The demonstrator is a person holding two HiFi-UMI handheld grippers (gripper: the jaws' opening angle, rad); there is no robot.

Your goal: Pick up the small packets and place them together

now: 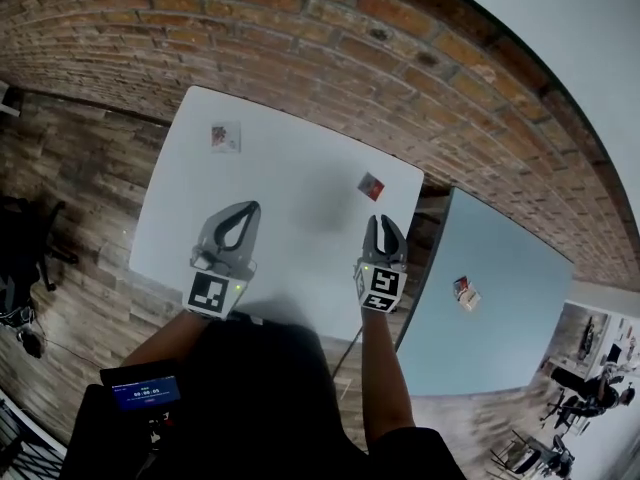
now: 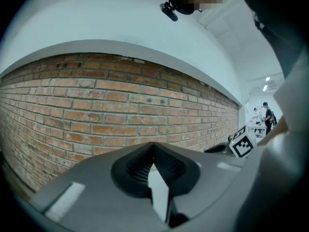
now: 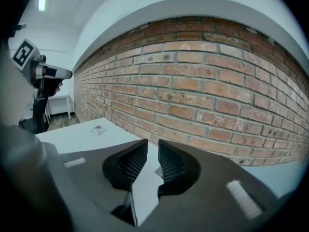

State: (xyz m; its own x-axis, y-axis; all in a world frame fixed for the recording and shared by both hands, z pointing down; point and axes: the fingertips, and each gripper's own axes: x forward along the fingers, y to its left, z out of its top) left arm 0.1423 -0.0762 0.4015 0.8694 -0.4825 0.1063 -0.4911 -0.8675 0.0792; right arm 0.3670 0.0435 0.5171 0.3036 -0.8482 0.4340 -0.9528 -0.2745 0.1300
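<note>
Packets lie apart: the red packet (image 1: 371, 186) just ahead of your right gripper (image 1: 383, 220), jaws slightly parted and empty; the pale packet (image 1: 225, 136) far beyond your closed left gripper (image 1: 249, 207). Probably open wider, then straddle it squarely.

Right tongs (image 3: 152, 144) slightly apart, nothing pinched. White bench (image 3: 72, 139) below; small packet (image 3: 98, 129) far left; brick wall (image 3: 217, 95) behind.

In the right gripper view the near packet (image 3: 157, 171) shows only as a sliver in the gap of the right gripper (image 3: 152, 145); the rest lies behind its jaw. The print on the far packet (image 1: 226, 136) and on the third packet (image 1: 466, 292), on the blue table (image 1: 500, 358), is too small to read. The person's body (image 1: 260, 388) hides the white table's (image 1: 300, 228) near edge.
</note>
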